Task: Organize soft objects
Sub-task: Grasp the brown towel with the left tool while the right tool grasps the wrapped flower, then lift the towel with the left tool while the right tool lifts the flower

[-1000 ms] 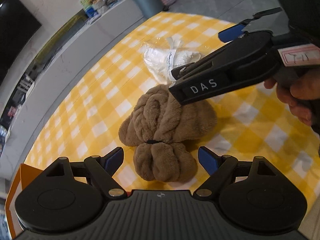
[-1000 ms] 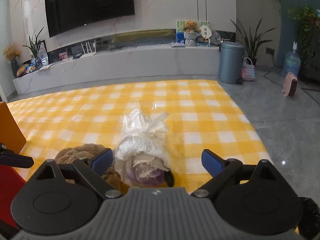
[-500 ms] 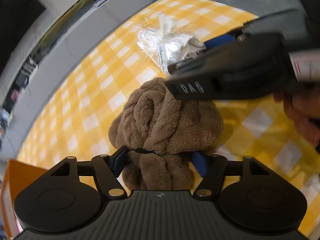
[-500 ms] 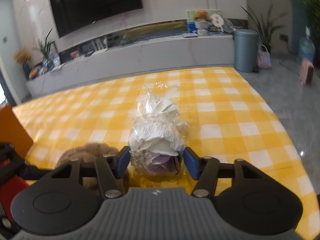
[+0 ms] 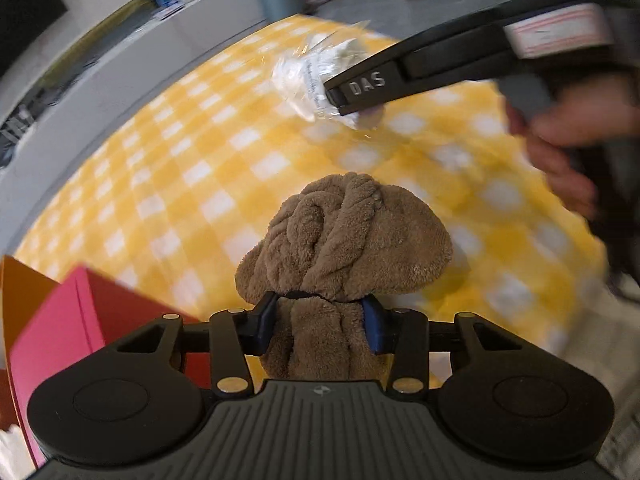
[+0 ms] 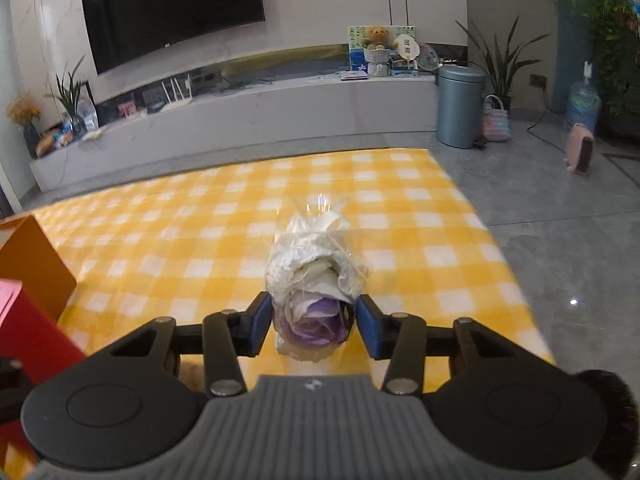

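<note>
Both jaws have just been closing: left gripper (image 5: 318,326) pinches the brown towel bundle (image 5: 344,236), right gripper (image 6: 310,326) clamps the wrapped flower (image 6: 316,280) — lift gently toward the boxes (image 5: 52,320), squeezing no harder.

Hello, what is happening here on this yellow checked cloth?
A person works with two hand-held grippers. The left gripper has just closed on a brown towel bundle, pinching it below its black band. The right gripper has just closed on a plastic-wrapped white and purple flower. Red and orange boxes stand at the left of the yellow checked cloth.
</note>
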{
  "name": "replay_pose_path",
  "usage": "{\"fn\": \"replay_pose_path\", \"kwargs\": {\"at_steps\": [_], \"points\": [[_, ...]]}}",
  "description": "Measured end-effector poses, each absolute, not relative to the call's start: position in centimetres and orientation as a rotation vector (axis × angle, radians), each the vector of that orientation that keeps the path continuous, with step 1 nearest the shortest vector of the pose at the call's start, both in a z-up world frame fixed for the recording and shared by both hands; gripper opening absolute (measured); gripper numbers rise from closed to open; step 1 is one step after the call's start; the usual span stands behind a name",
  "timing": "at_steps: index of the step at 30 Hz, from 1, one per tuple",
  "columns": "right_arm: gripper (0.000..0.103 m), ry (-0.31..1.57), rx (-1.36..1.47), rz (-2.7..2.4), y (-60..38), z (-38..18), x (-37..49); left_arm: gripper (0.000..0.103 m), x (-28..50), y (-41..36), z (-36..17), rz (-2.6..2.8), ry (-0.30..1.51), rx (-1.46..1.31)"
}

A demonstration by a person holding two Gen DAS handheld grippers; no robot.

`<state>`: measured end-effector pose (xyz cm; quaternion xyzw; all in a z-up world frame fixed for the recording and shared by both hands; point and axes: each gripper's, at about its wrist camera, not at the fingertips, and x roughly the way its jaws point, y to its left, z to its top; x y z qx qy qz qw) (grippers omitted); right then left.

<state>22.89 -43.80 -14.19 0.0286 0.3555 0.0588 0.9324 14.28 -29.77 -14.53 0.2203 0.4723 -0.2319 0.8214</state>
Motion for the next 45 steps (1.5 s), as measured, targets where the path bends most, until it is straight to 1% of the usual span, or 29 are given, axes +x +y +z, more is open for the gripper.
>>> {"fn": "replay_pose_path", "kwargs": {"at_steps": [3, 7, 10, 14, 17, 18, 20, 21, 22, 24, 28, 31, 33, 35, 37, 39, 45], "points": [[0.045, 0.726, 0.028, 0.072, -44.2, -13.6, 21.0, 0.05, 11.2, -28.1, -12.8, -0.573, 0.974, 0.409], [0.044, 0.751, 0.075, 0.0, -44.5, -13.5, 18.2, 0.05, 8.9, -26.7, -11.4, -0.585, 0.92, 0.424], [0.044, 0.769, 0.051, -0.002, -43.6, -13.7, 15.8, 0.05, 7.9, -25.8, -10.8, -0.579, 0.899, 0.432], [0.044, 0.858, 0.089, -0.041, -43.0, -14.6, 13.3, 0.05, 7.3, -24.0, -10.7, -0.557, 0.857, 0.431], [0.044, 0.935, 0.127, -0.04, -42.6, -15.6, 12.5, 0.05, 7.0, -23.2, -11.5, -0.55, 0.859, 0.402], [0.046, 0.95, 0.118, -0.035, -42.4, -16.0, 12.2, 0.05, 6.9, -22.9, -11.9, -0.543, 0.862, 0.389], [0.057, 0.969, 0.085, -0.024, -41.9, -16.4, 12.3, 0.05, 7.0, -22.5, -12.9, -0.535, 0.872, 0.35], [0.066, 0.969, 0.082, -0.02, -41.9, -16.6, 12.4, 0.05, 7.1, -22.4, -13.3, -0.539, 0.877, 0.326], [0.07, 0.97, 0.082, -0.005, -41.9, -16.8, 12.8, 0.05, 7.2, -22.2, -13.8, -0.541, 0.883, 0.305], [0.076, 0.958, 0.078, 0.024, -42.1, -17.0, 13.4, 0.05, 6.5, -22.1, -14.4, -0.544, 0.885, 0.282], [0.076, 0.935, 0.053, 0.018, -42.4, -17.3, 14.4, 0.05, 6.5, -22.3, -15.7, -0.535, 0.882, 0.287], [0.076, 0.892, 0.019, 0.042, -42.1, -17.0, 14.4, 0.051, 6.6, -22.4, -16.5, -0.534, 0.887, 0.327], [0.073, 0.849, -0.038, 0.067, -41.7, -16.9, 14.3, 0.051, 6.6, -22.2, -16.5, -0.544, 0.882, 0.325], [0.066, 0.817, -0.089, 0.111, -41.1, -16.8, 14.3, 0.051, 6.7, -22.2, -16.6, -0.547, 0.884, 0.322], [0.053, 0.793, -0.125, 0.149, -40.6, -16.8, 14.3, 0.051, 6.7, -22.5, -16.8, -0.552, 0.881, 0.342], [0.049, 0.756, -0.189, 0.142, -39.8, -16.7, 14.0, 0.05, 6.6, -22.9, -17.0, -0.554, 0.871, 0.375], [0.045, 0.725, -0.208, 0.15, -39.2, -15.7, 13.7, 0.049, 6.1, -23.8, -16.5, -0.56, 0.854, 0.422]]}}
